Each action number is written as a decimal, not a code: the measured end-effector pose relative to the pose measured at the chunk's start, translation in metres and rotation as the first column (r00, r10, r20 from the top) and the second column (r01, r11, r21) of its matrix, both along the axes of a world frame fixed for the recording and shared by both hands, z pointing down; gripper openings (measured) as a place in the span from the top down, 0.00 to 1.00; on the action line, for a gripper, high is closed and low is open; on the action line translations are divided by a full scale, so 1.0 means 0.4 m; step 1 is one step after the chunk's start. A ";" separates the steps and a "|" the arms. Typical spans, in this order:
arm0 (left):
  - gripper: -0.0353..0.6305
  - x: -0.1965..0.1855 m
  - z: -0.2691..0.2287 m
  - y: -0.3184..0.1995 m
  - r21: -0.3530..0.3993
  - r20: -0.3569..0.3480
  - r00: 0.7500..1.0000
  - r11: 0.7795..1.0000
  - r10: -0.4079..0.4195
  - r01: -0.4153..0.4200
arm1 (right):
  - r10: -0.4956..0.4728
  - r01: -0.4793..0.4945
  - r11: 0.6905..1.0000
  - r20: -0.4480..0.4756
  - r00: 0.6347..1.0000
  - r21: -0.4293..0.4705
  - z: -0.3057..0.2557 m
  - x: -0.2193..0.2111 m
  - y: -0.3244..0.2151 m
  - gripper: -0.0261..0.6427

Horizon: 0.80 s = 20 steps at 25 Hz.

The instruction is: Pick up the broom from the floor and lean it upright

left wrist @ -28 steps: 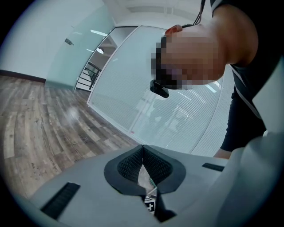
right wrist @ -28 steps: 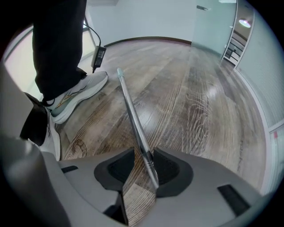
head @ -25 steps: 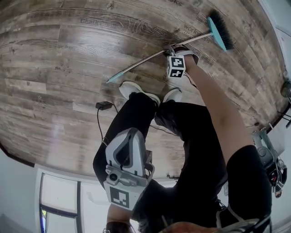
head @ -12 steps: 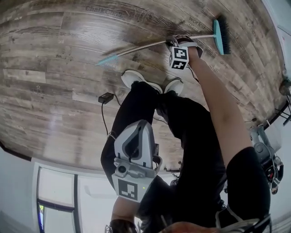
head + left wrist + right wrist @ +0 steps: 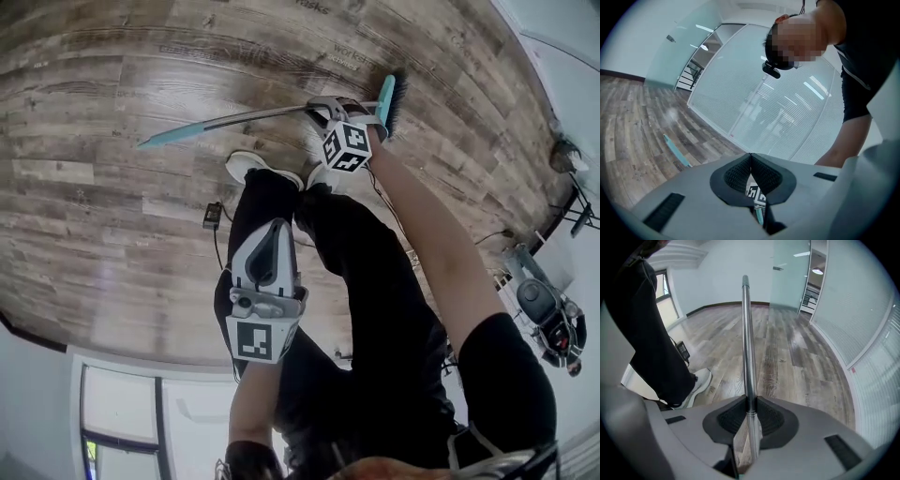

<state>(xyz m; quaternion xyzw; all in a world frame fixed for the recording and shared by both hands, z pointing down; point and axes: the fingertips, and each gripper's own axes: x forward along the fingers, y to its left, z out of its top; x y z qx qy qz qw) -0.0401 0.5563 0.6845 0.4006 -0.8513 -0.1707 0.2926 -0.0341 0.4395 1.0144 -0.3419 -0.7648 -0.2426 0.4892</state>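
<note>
Gripping the broom [image 5: 262, 114] by its metal handle, the right gripper [image 5: 326, 109] sits at the top centre of the head view, its fingers [image 5: 765, 414] having just been closing, and they now pinch the shaft between their ribbed pads. The grip falls close to the teal broom head [image 5: 388, 97], which stands just right of the gripper in the upper part of the frame. From there the handle runs leftward to its teal end grip [image 5: 159, 139] in the upper left. In the right gripper view the shaft [image 5: 746, 333] rises straight up the middle of the picture above the wooden floor [image 5: 797, 357]. Whether the bristles touch the boards cannot be told.

The left gripper [image 5: 270, 230] hangs at the centre of the head view, well apart from the broom, in front of the person's black trousers [image 5: 375, 281]. Its fingers [image 5: 738, 174] are pressed together with nothing between them.

A white shoe [image 5: 246, 165] stands just below the handle, and a small black adapter [image 5: 213, 215] with a cable lies on the floor left of the legs.
</note>
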 end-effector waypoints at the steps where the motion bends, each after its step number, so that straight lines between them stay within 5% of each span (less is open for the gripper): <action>1: 0.92 0.003 -0.022 -0.003 -0.007 0.011 1.000 1.000 0.017 -0.017 | 0.017 -0.017 1.000 0.008 1.000 -0.012 -0.041 0.004 -0.005 0.84; 11: 0.92 0.057 -0.371 -0.049 -0.035 0.059 0.990 0.992 0.127 -0.125 | 0.262 -0.246 0.960 0.127 0.957 -0.133 -0.512 0.064 -0.080 0.84; 15: 0.92 0.104 -0.516 -0.099 -0.067 0.130 0.970 0.977 0.208 -0.200 | 0.390 -0.356 0.910 0.149 0.909 -0.211 -0.737 0.079 -0.097 0.84; 20: 0.92 0.120 -0.714 -0.162 -0.039 0.170 0.957 0.972 0.234 -0.231 | 0.562 -0.476 0.804 0.197 0.803 -0.356 -1.055 0.086 -0.121 0.84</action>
